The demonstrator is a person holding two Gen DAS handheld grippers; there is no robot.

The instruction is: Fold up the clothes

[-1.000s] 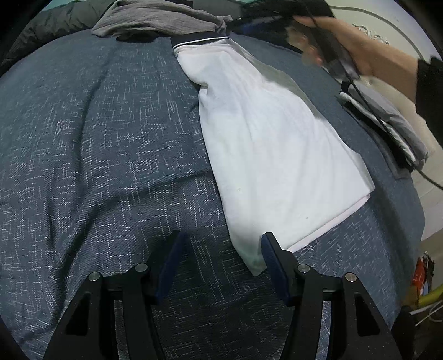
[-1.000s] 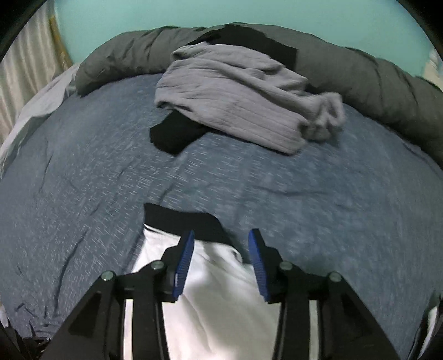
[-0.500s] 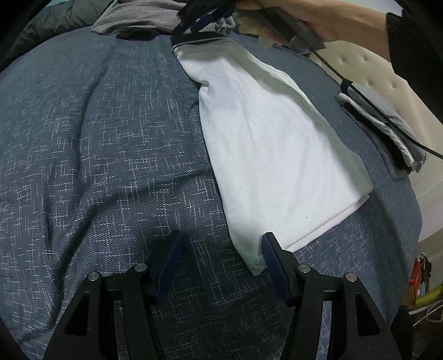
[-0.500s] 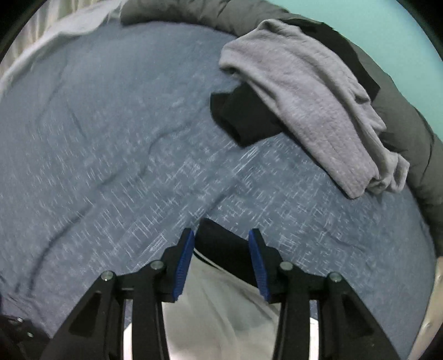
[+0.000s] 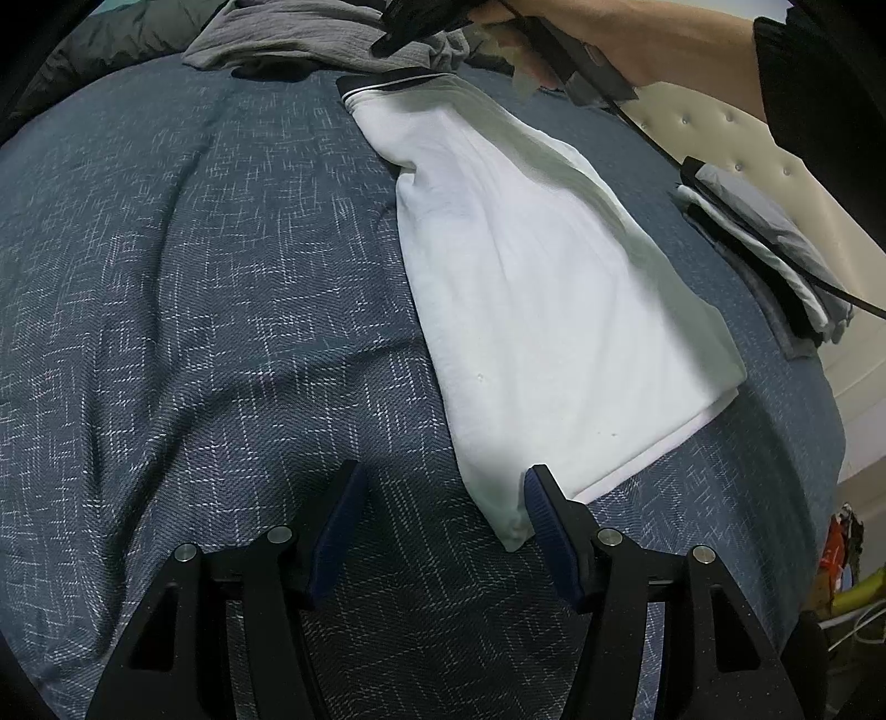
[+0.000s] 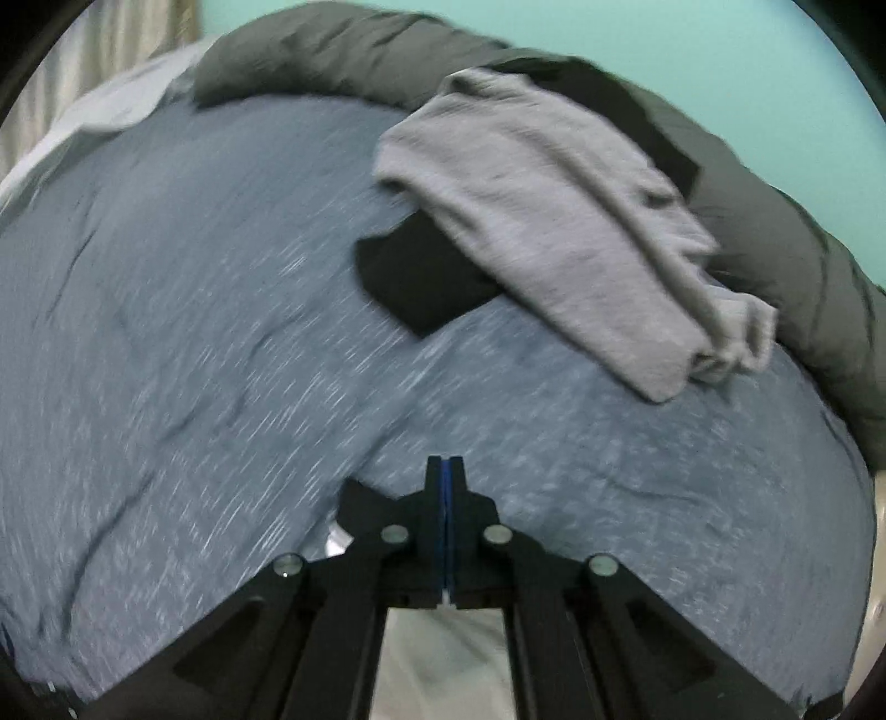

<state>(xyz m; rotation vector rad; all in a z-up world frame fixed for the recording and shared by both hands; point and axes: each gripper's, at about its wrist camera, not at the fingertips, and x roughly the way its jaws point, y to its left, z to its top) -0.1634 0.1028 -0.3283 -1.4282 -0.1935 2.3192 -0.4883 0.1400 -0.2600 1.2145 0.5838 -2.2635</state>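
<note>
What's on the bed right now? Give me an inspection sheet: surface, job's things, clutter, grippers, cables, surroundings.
Surface: blue patterned bedspread, lightly wrinkled.
Job's things: white shirt with dark collar, folded into a long strip; grey sweater draped over a black garment at the far end.
Clutter: stack of folded clothes by the bed's edge.
Grippers: left gripper open, right finger at the shirt's near corner; right gripper shut at the shirt's collar end.
Cables: black cable trailing from the right hand.
Surroundings: dark duvet, teal wall, tufted headboard.
</note>
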